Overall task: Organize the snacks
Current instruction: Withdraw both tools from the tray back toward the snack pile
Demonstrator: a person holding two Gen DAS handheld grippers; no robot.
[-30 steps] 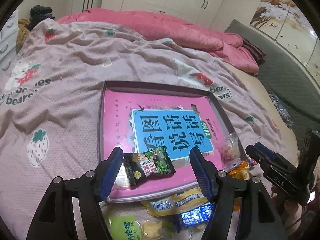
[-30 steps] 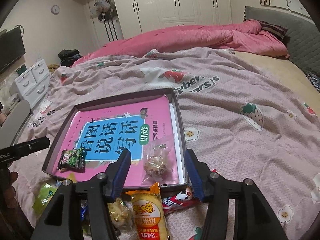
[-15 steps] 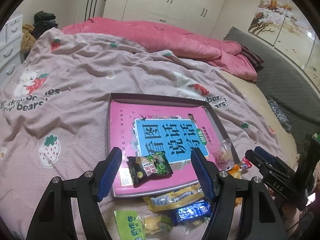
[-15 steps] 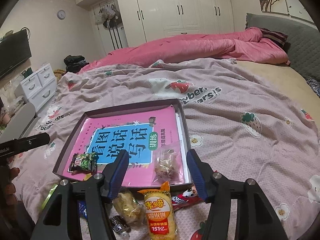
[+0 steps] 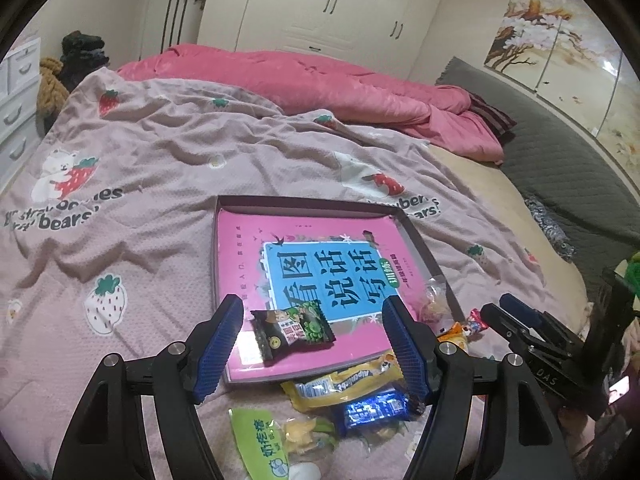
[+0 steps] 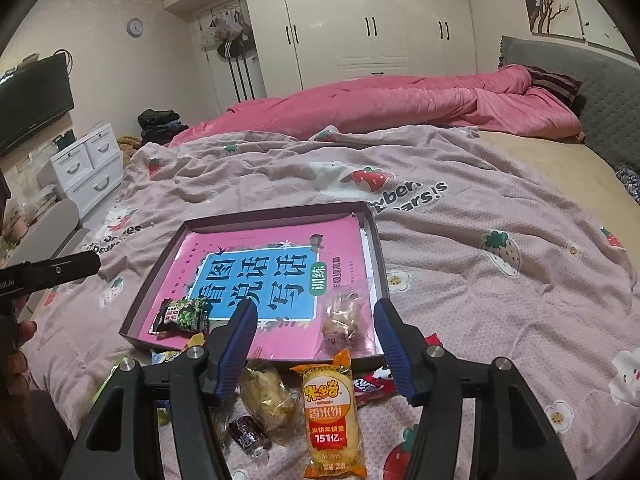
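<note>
A shallow dark box (image 5: 218, 264) (image 6: 156, 280) lies on the bedspread with a pink and blue book in it. On the book rest a green pea snack pack (image 5: 292, 330) (image 6: 182, 314) and a clear bag of sweets (image 5: 432, 300) (image 6: 344, 316). My left gripper (image 5: 311, 301) hovers open above the box's near edge, holding nothing. My right gripper (image 6: 315, 305) also hovers open and holds nothing. Below it lie a yellow rice cracker pack (image 6: 332, 408), a clear wrapped pastry (image 6: 268, 392) and a red pack (image 6: 372, 384).
Loose snacks on the bedspread near the box: a yellow pack (image 5: 344, 380), a blue pack (image 5: 376, 408), a green pack (image 5: 260, 436), a small dark candy (image 6: 248, 434). A pink duvet (image 5: 340, 88) lies across the far side. White drawers (image 6: 88, 168) stand left of the bed.
Both grippers have pulled back and risen from the box, so more loose snacks show below them. The right jaws stand slightly wider.
</note>
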